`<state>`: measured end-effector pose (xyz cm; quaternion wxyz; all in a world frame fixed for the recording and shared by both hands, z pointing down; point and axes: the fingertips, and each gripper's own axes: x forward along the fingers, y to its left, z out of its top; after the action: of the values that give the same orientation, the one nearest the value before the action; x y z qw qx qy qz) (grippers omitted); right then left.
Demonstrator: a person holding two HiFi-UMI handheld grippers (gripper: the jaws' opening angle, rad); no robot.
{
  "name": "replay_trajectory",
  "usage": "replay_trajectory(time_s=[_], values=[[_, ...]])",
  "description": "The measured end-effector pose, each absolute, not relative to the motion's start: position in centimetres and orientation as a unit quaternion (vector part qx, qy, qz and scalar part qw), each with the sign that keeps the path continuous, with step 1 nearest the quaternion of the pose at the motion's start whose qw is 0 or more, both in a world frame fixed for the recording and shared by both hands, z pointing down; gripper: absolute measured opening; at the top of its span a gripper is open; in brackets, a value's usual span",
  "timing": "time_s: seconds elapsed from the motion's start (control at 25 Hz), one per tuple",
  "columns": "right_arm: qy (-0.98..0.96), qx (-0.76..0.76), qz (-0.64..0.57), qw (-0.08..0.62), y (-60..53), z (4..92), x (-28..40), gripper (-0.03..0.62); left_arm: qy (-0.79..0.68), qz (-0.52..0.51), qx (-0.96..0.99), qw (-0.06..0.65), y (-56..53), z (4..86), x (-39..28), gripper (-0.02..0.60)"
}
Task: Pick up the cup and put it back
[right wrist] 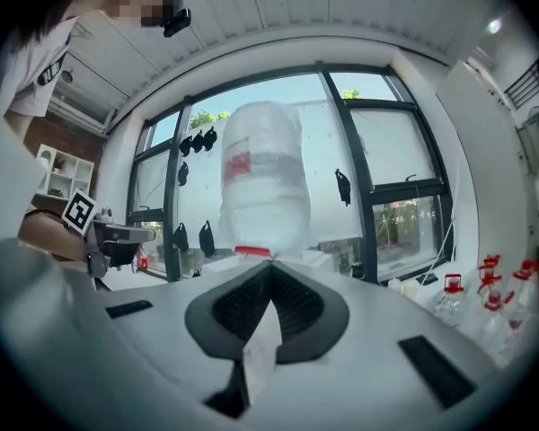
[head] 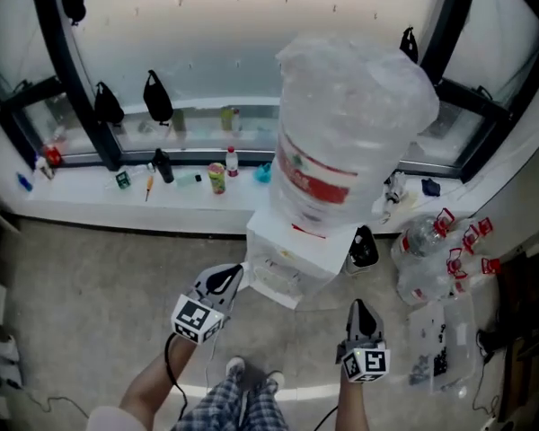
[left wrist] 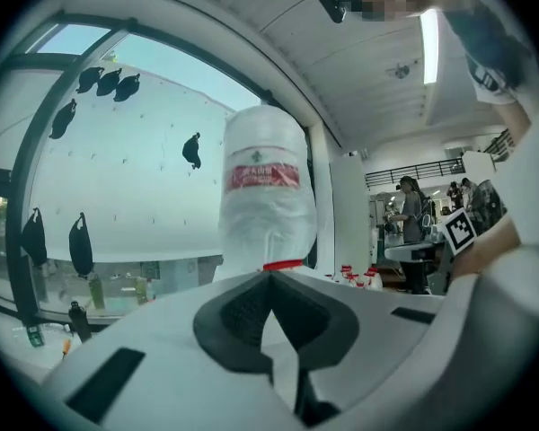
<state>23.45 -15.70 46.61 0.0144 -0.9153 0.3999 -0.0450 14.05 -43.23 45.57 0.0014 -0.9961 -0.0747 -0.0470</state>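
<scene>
A small green and pink cup (head: pixel 216 178) stands on the white window ledge (head: pixel 90 196), far from both grippers. My left gripper (head: pixel 233 274) is held low in front of the white water dispenser (head: pixel 292 259); its jaws meet with nothing between them. My right gripper (head: pixel 360 306) hangs to the dispenser's right, jaws together and empty. Both gripper views look up at the plastic-wrapped water bottle (left wrist: pixel 265 196) (right wrist: pixel 262 178) on top of the dispenser, past the left gripper (left wrist: pixel 269 277) and right gripper (right wrist: pixel 271 263) tips.
Several clear bottles with red caps (head: pixel 445 250) lie on the floor at the right. A black object (head: pixel 364 250) sits beside the dispenser. Small bottles and tools line the ledge. A person (left wrist: pixel 411 214) stands far back by a table.
</scene>
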Motion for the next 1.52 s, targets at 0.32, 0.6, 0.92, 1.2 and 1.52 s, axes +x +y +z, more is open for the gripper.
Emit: replay_trajectory(time_s=[0.32, 0.6, 0.92, 1.2, 1.52], values=[[0.369, -0.928, 0.015, 0.04, -12.2, 34.8, 22.7, 0.017, -0.08, 0.004, -0.996, 0.024, -41.4, 33.6, 13.8, 0.025], [0.352, -0.935, 0.033, 0.032, -9.9, 32.6, 22.0, 0.017, -0.06, 0.026, -0.998, 0.008, -41.4, 31.2, 14.0, 0.025], [0.342, -0.938, 0.038, 0.039, -8.7, 32.8, 22.1, 0.015, -0.049, 0.04, -0.998, 0.018, -41.2, 29.0, 15.0, 0.025], [0.343, -0.938, 0.039, 0.032, -8.3, 32.7, 23.1, 0.015, -0.043, 0.032, -0.998, 0.011, -41.1, 29.7, 15.3, 0.025], [0.352, -0.935, 0.037, 0.031, -8.4, 32.9, 23.2, 0.015, -0.046, 0.03, -0.998, 0.01, -40.3, 30.0, 15.6, 0.025]])
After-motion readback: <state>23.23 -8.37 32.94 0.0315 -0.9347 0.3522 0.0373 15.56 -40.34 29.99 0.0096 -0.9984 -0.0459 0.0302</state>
